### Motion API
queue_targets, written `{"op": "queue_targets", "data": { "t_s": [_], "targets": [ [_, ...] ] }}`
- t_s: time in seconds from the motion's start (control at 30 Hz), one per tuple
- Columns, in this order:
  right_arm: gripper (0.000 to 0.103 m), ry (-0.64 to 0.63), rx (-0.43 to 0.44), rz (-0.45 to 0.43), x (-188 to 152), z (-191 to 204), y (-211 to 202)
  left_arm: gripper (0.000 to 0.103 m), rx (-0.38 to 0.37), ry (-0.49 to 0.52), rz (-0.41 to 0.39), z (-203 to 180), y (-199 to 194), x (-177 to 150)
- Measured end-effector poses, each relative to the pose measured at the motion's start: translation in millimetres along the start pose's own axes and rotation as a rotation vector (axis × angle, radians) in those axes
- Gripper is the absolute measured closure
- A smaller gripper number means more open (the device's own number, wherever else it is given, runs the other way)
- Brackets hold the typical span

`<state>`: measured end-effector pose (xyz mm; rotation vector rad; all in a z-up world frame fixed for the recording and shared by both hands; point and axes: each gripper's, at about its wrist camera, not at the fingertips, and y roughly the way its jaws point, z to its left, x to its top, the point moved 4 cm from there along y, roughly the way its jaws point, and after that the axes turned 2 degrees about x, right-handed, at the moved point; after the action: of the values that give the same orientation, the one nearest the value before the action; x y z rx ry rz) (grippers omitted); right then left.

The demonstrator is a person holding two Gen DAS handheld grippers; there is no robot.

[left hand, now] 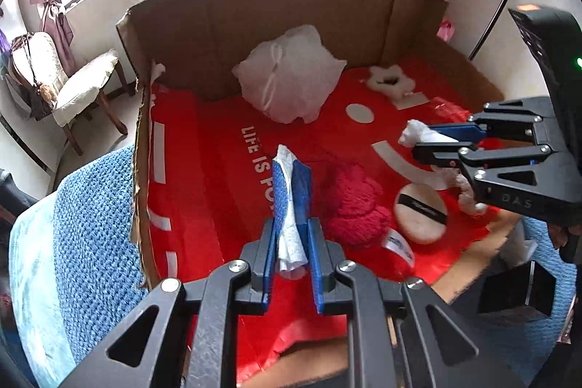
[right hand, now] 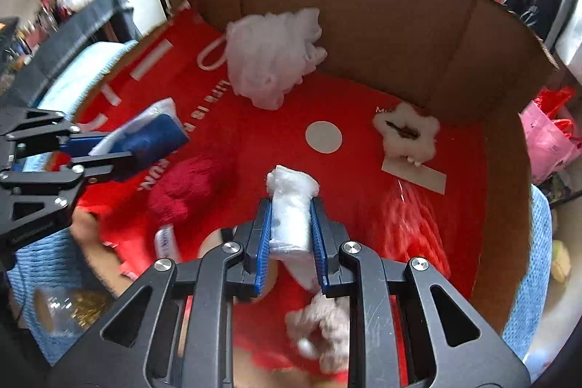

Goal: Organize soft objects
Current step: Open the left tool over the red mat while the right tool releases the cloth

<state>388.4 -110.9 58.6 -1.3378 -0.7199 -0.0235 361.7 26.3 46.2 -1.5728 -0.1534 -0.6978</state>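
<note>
The left gripper (left hand: 293, 177) is clamped on a strip of white tissue (left hand: 289, 235), which runs up between its 2 blue pads and pokes out past the tips. The right gripper (right hand: 291, 217) is likewise closed on a white wad in clear plastic (right hand: 291, 206), fluffy at its top end; a pale fuzzy piece (right hand: 323, 333) hangs blurred below its fingers. In the left wrist view the right gripper comes in from the right side, just above a round beige powder puff (left hand: 422, 215) with a black band.

Both tools hang over a red cloth (left hand: 218, 177) with white lettering that lines the floor of a cardboard box (left hand: 291, 13). A dark red fuzzy item (left hand: 354, 202) lies on the cloth just beside the left gripper's tips, next to the puff. Farther back, against the rear wall, sits a white mesh bath sponge (left hand: 291, 75) with a cord loop. A white flower-shaped fluffy item (right hand: 409, 130) lies near the right rear corner, touching a white card (right hand: 418, 175). A blue knitted blanket (left hand: 91, 235) lies outside the box's left wall.
</note>
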Motion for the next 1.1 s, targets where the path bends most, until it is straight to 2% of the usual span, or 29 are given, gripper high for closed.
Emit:
{"op": "queue_targets", "data": {
  "t_s": [0.2,0.3,0.53,0.8,0.97,1.1],
  "targets": [
    [0.083,-0.009,-0.038,0.069,6,-4,26,0.082,0.013,0.01,0.04,0,18,3],
    [0.083,-0.007,-0.04,0.08,6,-5,32,0.077,0.008,0.014,0.044,-1,22,4],
    [0.083,-0.014,-0.037,0.086,14,-2,39,0.075,0.017,0.024,0.05,-3,28,10],
    [0.083,-0.008,-0.029,0.096,21,-1,42,0.055,0.03,0.026,0.051,-4,34,9],
    [0.083,-0.014,-0.036,0.099,22,0,43,0.051,0.029,0.02,0.042,-1,30,9],
    [0.082,-0.019,-0.041,0.099,23,1,44,0.043,0.032,0.032,0.034,-2,25,7]
  ]
}}
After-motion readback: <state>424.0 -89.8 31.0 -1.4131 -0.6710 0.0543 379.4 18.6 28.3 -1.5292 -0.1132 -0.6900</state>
